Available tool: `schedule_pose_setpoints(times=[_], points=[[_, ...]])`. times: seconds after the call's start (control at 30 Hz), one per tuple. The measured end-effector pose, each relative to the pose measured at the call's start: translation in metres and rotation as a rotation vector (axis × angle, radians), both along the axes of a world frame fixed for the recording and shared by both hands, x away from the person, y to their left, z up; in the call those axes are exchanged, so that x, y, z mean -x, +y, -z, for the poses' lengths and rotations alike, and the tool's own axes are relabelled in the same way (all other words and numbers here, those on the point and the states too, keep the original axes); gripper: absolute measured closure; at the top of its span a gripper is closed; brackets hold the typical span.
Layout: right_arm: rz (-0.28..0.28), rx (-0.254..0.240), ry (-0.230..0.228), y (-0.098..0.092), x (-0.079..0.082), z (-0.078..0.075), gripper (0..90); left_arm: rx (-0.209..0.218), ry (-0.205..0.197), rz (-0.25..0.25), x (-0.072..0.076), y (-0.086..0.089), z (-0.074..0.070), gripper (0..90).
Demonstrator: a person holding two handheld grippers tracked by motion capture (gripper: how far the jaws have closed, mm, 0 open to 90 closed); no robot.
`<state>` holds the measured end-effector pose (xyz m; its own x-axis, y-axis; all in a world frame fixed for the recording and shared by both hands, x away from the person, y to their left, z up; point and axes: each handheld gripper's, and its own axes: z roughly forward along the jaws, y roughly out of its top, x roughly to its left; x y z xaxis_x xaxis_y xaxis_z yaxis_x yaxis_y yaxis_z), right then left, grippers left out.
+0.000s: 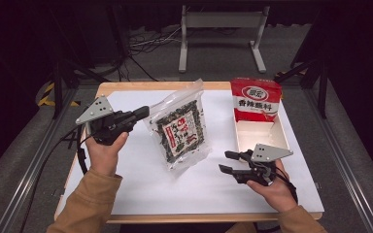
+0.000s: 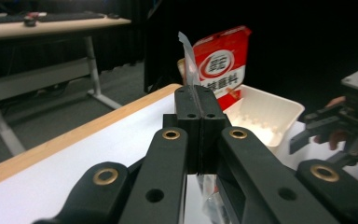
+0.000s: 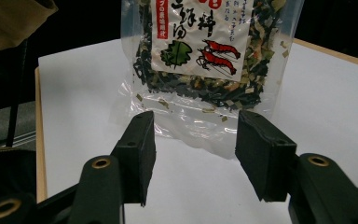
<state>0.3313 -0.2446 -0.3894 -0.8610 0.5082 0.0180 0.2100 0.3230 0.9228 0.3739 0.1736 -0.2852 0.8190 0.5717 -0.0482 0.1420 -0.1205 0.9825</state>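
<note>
High view. We logged a clear plastic pouch of dark dried seaweed flakes with a printed label [image 1: 180,130], hanging tilted over the white table top [image 1: 141,189] with its lower edge near or on the sheet. The left gripper [image 1: 141,113] was clamped on its upper left edge. Right of the pouch stood a white rectangular bin [image 1: 283,138] holding a red and white snack bag [image 1: 255,99] upright at its far end. The right gripper [image 1: 227,162] sat near the pouch's lower right corner, apart from it, jaws parted and empty.

Left gripper view. We saw the jaws pressed together on a thin clear strip of pouch film [image 2: 189,58]; beyond the pouch were the snack bag and bin.

Right gripper view. We saw the pouch's bottom seam [image 3: 200,135] just ahead of the spread pads [image 3: 142,149].

Handling, by our judgement: light, limp, slick film, brittle contents. Best pinched at the flat sealed margins, not across the filled middle.
</note>
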Motion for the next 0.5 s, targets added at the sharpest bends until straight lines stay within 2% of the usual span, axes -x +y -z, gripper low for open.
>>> schedule_pose_setpoints(times=[0.2, 0.37, 0.5], points=[[0.004, -0.006, -0.005, -0.001, 0.0, -0.002, 46.4, -0.009, -0.044, 0.092, 0.01, -0.005, -0.007, 90.0], [0.012, -0.009, -0.026, -0.002, -0.001, -0.008, 45.2, -0.016, -0.074, 0.126, 0.017, -0.008, -0.011, 90.0], [0.029, -0.014, -0.048, -0.004, -0.003, -0.014, 44.7, -0.01, -0.081, 0.147, 0.02, -0.009, -0.012, 90.0]])
